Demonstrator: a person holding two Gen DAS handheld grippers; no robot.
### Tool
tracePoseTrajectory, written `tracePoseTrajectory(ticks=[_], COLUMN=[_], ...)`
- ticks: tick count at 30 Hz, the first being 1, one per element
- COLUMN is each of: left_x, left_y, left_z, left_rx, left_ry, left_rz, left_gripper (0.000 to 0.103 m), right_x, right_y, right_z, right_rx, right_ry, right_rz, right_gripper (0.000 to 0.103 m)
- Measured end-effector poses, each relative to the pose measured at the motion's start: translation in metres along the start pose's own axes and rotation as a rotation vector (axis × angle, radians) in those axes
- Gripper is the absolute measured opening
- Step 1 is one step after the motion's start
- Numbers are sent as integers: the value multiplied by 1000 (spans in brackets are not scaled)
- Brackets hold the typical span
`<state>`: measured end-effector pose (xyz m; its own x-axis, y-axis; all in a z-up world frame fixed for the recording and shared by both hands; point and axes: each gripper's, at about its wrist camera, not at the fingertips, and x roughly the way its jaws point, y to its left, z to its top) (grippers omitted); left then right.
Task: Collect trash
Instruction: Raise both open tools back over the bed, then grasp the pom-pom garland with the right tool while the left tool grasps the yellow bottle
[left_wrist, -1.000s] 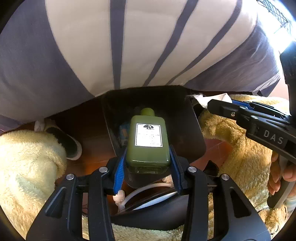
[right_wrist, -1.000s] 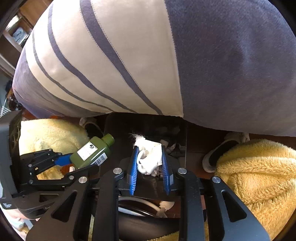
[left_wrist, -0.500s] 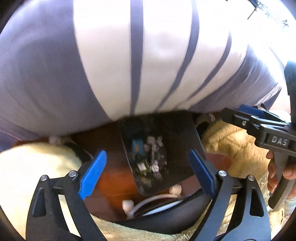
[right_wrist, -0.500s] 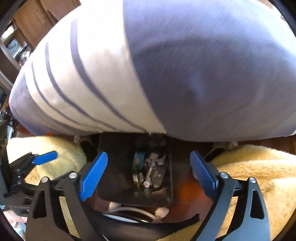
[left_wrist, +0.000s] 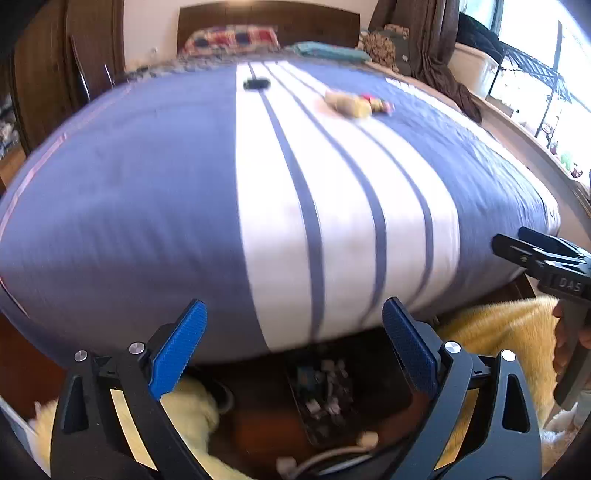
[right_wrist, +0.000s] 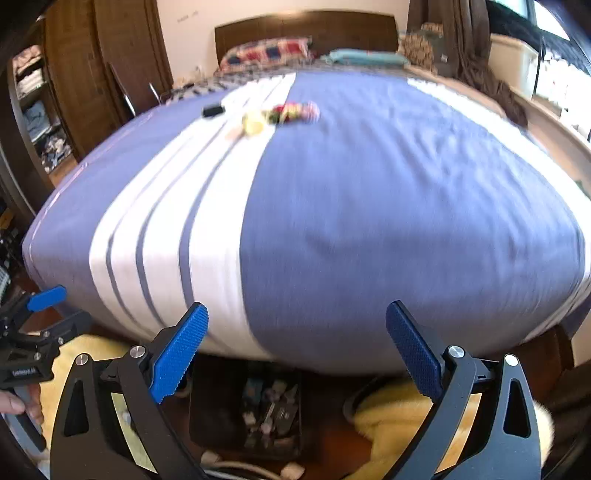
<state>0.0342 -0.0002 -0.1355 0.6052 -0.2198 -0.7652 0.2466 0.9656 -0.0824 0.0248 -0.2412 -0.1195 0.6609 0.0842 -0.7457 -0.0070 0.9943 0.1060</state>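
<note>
A dark trash bin (left_wrist: 373, 380) (right_wrist: 214, 406) stands on the floor at the foot of the bed, with several scraps of trash (left_wrist: 321, 387) (right_wrist: 273, 410) inside. My left gripper (left_wrist: 293, 306) hangs well above it, its jaws opening with nothing between them. My right gripper (right_wrist: 298, 308) is beside it at the same height, its jaws also opening and empty. Far up the bed lie a yellowish crumpled piece (left_wrist: 349, 103) (right_wrist: 255, 123), a colourful wrapper (right_wrist: 295, 110) and a small black object (left_wrist: 256, 84) (right_wrist: 213, 110).
The bed's blue and white striped cover (left_wrist: 184, 184) fills most of both views. A person's yellow fleece legs (left_wrist: 509, 332) (right_wrist: 399, 413) flank the bin. A white cable (left_wrist: 325, 454) lies on the floor. Wardrobes stand at the left, a window ledge at the right.
Both grippers opened: the green bottle left my left jaws and the white tissue left my right. Both then rose and tilted up, so the top of the bed now shows.
</note>
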Motion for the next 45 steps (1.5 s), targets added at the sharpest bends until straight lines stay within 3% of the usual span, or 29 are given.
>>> tracePoseTrajectory(ticks=[9, 19, 22, 29, 37, 43, 45], left_x=[13, 71, 86, 112, 129, 138, 140], left_y=[11, 25, 26, 15, 5, -2, -7], left_z=[70, 130, 141, 162, 179, 190, 193], left_rx=[17, 32, 36, 52, 67, 79, 80], left_ry=[-57, -9, 2, 11, 19, 23, 22], left_rz=[50, 80, 81, 49, 24, 11, 2], left_gripper=[91, 91, 91, 91, 91, 91, 91], right_x=[-1, 60, 76, 113, 168, 193, 200], right_y=[-3, 6, 9, 0, 1, 13, 18], right_z=[67, 121, 137, 176, 210, 229, 231], right_rx=[-16, -12, -27, -20, -63, -102, -118], right_ry=[-76, -33, -41, -26, 59, 85, 101], right_rz=[-7, -3, 19, -34, -58, -11, 3], right_gripper=[98, 98, 94, 80, 81, 80, 58])
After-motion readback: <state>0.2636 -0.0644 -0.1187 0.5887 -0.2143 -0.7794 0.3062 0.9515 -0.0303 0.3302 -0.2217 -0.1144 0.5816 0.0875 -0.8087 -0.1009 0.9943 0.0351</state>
